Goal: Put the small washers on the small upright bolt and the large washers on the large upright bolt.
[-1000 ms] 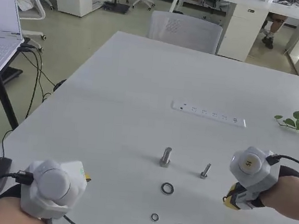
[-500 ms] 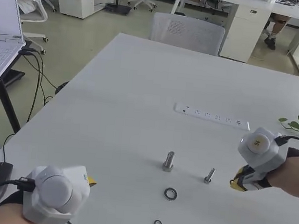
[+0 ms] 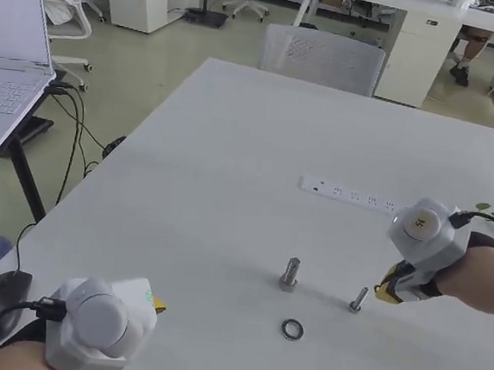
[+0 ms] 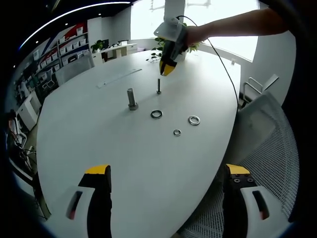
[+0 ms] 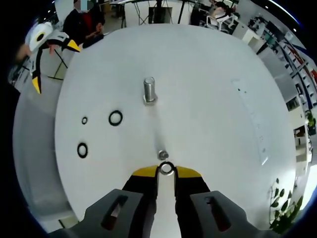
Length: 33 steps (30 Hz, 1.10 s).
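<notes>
By small bolt, right hand-held gripper pinches washer.

The table top is smooth, white and matt, with a faint sheen. The large bolt and small bolt look like grey metal, dully shiny, as do the 3 loose washers. The small washer pinched in the right gripper is bright metal. It and the left gripper have smooth white plastic shells and yellow-tipped dark jaws. The power strip is white plastic; the chair back is grey mesh.
</notes>
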{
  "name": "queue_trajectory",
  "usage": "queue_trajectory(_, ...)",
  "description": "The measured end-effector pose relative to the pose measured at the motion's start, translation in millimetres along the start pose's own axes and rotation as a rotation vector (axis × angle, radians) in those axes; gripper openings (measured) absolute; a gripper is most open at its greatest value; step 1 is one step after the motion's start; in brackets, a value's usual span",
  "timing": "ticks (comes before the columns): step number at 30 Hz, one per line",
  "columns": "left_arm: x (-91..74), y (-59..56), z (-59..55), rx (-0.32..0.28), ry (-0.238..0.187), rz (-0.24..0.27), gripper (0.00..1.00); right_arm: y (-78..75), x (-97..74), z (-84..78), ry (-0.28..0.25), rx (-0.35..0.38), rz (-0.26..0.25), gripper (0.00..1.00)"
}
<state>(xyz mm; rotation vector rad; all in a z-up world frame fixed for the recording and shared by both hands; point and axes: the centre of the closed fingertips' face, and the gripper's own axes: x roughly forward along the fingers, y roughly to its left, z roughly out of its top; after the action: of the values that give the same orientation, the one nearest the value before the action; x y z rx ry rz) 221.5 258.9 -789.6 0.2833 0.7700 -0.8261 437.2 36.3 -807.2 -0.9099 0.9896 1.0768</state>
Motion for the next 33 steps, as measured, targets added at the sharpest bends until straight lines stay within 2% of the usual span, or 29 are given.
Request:
queue_trajectory(10, 1.0, 2.5, 1.0, -0.005, -0.006, 0.001, 0.95, 0.7, 7.1, 9.3, -0.001, -0.013, 0.014, 0.13)
queue_trajectory(27, 2.1, 4.7, -8.9, -0.021, 0.016, 0.002, 0.93, 2.7, 18.5, 7.4, 0.028, -0.03, 0.026, 0.13)
queue_trajectory(33, 1.8, 4.6, -9.1, -0.029, 0.014, -0.003, 0.91, 1.5, 23.0, 6.2, 0.036, -0.033, 0.028, 0.13)
